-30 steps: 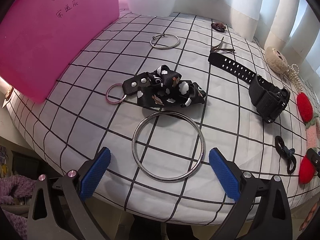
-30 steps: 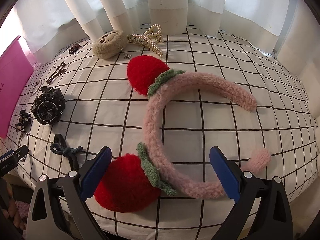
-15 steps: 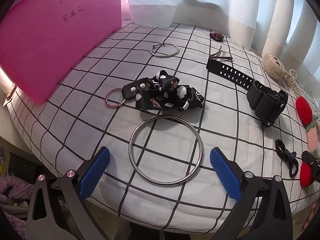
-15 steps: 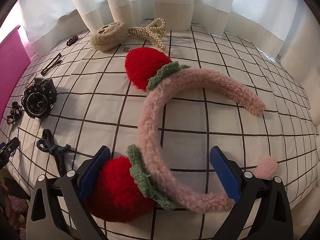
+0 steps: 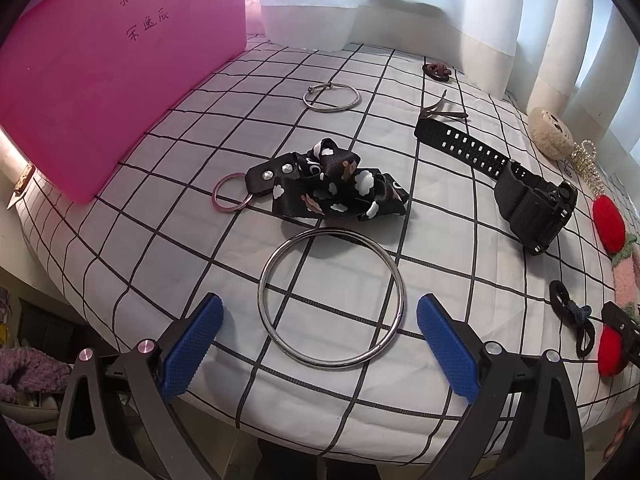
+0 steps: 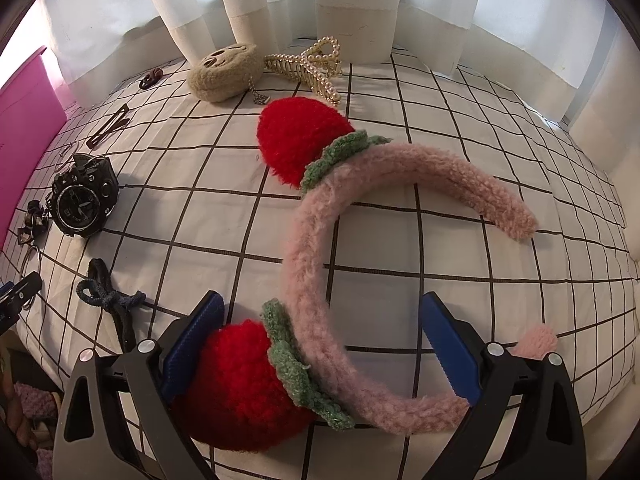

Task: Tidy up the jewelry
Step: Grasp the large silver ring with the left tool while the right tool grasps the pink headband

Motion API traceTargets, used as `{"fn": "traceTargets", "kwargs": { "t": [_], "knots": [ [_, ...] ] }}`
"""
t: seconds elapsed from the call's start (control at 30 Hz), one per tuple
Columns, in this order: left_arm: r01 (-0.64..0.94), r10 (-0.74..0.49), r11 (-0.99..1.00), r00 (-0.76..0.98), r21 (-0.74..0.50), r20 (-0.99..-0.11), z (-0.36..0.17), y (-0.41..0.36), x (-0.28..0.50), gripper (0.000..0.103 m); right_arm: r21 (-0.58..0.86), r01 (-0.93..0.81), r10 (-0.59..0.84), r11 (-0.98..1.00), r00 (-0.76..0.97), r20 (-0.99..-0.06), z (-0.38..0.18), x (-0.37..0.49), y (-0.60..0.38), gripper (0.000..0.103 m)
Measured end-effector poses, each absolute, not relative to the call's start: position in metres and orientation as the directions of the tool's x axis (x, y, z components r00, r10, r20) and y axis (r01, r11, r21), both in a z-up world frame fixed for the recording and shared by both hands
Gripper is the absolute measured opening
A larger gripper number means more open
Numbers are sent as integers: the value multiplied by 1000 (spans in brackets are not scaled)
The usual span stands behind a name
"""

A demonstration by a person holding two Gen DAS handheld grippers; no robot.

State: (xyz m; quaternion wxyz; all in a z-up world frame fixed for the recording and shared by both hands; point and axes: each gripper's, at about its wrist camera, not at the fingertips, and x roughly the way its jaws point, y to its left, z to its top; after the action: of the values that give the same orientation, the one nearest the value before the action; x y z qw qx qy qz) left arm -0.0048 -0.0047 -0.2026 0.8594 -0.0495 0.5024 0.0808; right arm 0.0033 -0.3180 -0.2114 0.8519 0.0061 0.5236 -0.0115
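Bangle, big and silver, lies near the front edge of the checked bedspread. The left gripper is closing around it, pads not touching. The right gripper is spread wide over the pink strawberry headband, near that edge too.

White cloth with black grid; pink board; silver ring; black cloud-print strap; pink headband with red pompoms
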Motion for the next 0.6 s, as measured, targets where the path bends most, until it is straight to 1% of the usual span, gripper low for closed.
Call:
{"fn": "traceTargets", "kwargs": {
  "t": [0.03, 0.1, 0.13, 0.17, 0.2, 0.23, 0.27, 0.3, 0.33, 0.4, 0.43, 0.47, 0.53, 0.6],
  "knots": [
    [-182, 87, 983, 488, -4, -869, -202, -6, -6, 90, 1, 24, -10, 1000, 451, -892, -212, 3, -318, 93],
    [-162, 81, 987, 498, -1, -863, -199, -10, -8, 78, 0, 19, -8, 1000, 454, -891, -212, 2, -318, 93],
    [-150, 76, 989, 503, 0, -861, -198, -12, -8, 75, 2, 16, -6, 1000, 456, -890, -211, 1, -318, 92],
    [-140, 71, 990, 505, 0, -860, -197, -14, -8, 70, 2, 11, -3, 1000, 459, -888, -211, 1, -317, 89],
    [-136, 73, 991, 504, 4, -861, -197, -15, -7, 70, 0, 1, 0, 1000, 463, -886, -209, 0, -315, 86],
    [-137, 69, 991, 503, -1, -861, -197, -15, -6, 70, -1, -10, 4, 1000, 467, -884, -208, 0, -313, 78],
    [-137, 66, 991, 503, -5, -862, -197, -14, -6, 70, -3, -23, 8, 1000, 472, -882, -206, -1, -311, 65],
    [-133, 66, 991, 504, -2, -861, -197, -14, -6, 70, -5, -36, 13, 999, 474, -880, -204, 0, -308, 57],
    [-131, 64, 991, 506, -3, -860, -197, -14, -6, 70, -9, -46, 14, 999, 474, -880, -203, 0, -305, 43],
    [-133, 51, 991, 507, -19, -860, -196, -12, -6, 69, -1, -52, 24, 999, 472, -881, -202, 1, -304, 39],
    [-135, 41, 990, 509, -33, -860, -195, -10, -6, 69, 13, -48, 35, 999, 478, -878, -201, 1, -307, 34],
    [-138, 34, 990, 510, -43, -860, -195, -9, -7, 69, 31, -41, 47, 999, 485, -873, -199, 0, -309, 31],
    [-140, 29, 989, 513, -50, -858, -192, -8, -8, 69, 46, -35, 57, 998, 503, -862, -194, -2, -313, 28],
    [-136, 27, 989, 521, -51, -853, -188, -8, -10, 69, 52, -41, 65, 998, 518, -853, -190, -4, -314, 27]
  ]
}}
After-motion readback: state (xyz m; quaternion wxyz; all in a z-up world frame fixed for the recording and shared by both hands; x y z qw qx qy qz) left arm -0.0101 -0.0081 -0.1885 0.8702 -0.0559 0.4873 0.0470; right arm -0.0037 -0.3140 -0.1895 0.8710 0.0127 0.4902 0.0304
